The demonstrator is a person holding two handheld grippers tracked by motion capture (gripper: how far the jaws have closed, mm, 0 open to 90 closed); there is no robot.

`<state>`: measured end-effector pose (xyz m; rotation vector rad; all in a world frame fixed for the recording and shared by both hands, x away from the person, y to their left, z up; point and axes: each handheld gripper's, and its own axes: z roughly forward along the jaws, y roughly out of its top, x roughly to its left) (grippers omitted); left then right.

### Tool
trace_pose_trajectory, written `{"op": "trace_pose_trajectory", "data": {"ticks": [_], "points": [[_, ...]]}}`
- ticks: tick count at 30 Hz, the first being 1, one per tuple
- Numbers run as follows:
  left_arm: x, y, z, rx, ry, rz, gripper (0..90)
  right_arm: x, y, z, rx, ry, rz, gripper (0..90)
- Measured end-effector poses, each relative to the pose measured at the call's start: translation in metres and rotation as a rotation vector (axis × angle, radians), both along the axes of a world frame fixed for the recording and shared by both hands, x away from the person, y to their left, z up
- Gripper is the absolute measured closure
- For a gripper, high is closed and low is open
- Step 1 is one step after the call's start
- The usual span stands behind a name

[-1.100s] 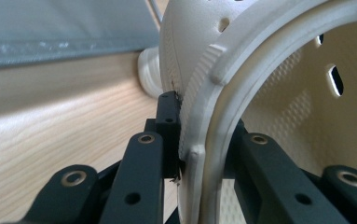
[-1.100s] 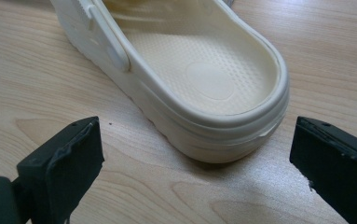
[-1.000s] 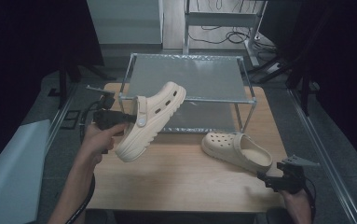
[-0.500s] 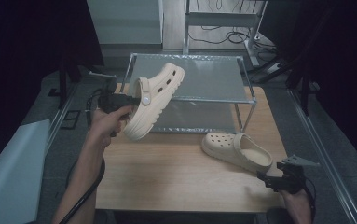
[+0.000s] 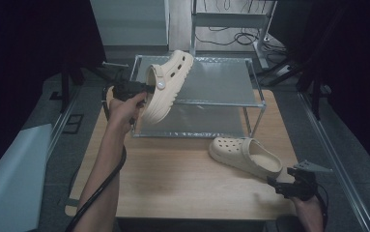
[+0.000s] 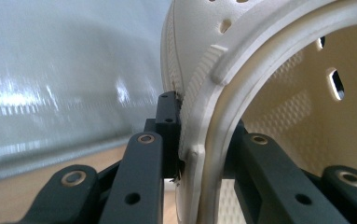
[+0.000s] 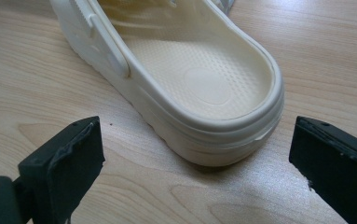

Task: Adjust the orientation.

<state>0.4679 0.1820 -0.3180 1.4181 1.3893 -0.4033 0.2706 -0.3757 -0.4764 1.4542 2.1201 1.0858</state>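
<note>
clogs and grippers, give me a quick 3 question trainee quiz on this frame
1. True or false: the left gripper is shut on the lifted clog.
2. Where does the second clog lie? A on the metal rack; B on the wooden table; C on the floor.
3. Are the right gripper jaws open or shut?

Key: 1 true. 2 B. 3 open, either side of the clog's heel, not touching.
</note>
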Motion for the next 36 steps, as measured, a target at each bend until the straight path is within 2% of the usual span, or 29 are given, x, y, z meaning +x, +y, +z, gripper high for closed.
{"op": "trace_pose_trajectory", "data": {"ticks": [1, 5, 10, 13, 16, 21, 27, 28, 31, 36], "points": [[0.005, -0.002, 0.0, 0.0, -0.001, 0.023, 76.2, 0.0, 0.0, 0.0, 0.0, 0.0, 0.001, 3.0], [0.013, -0.005, -0.001, 0.0, 0.001, 0.046, 76.2, 0.001, 0.0, 0.0, -0.001, 0.0, 0.002, 3.1], [0.029, -0.009, -0.001, 0.019, -0.004, 0.105, 76.2, 0.001, -0.001, 0.0, 0.004, 0.002, 0.002, 3.2], [0.034, -0.011, -0.002, 0.014, -0.003, 0.123, 76.2, 0.001, -0.001, 0.0, 0.004, 0.0, 0.004, 3.3], [0.043, -0.014, -0.002, 0.034, -0.003, 0.157, 76.2, 0.001, -0.001, 0.0, 0.004, -0.001, 0.006, 3.3], [0.052, -0.016, -0.003, 0.043, -0.006, 0.196, 76.2, 0.0, -0.001, 0.0, 0.005, -0.005, 0.005, 3.3], [0.062, -0.017, -0.001, 0.085, -0.015, 0.259, 76.2, 0.0, -0.002, 0.0, 0.009, -0.004, 0.004, 3.3], [0.063, -0.017, -0.001, 0.105, -0.019, 0.285, 76.2, 0.0, -0.003, 0.001, 0.011, -0.002, 0.003, 3.4], [0.064, -0.019, -0.003, 0.137, -0.019, 0.317, 76.1, 0.0, -0.003, 0.001, 0.011, -0.002, 0.004, 3.5], [0.066, -0.021, -0.006, 0.152, -0.014, 0.341, 76.0, -0.001, -0.003, 0.001, 0.01, -0.004, 0.005, 3.6]]}}
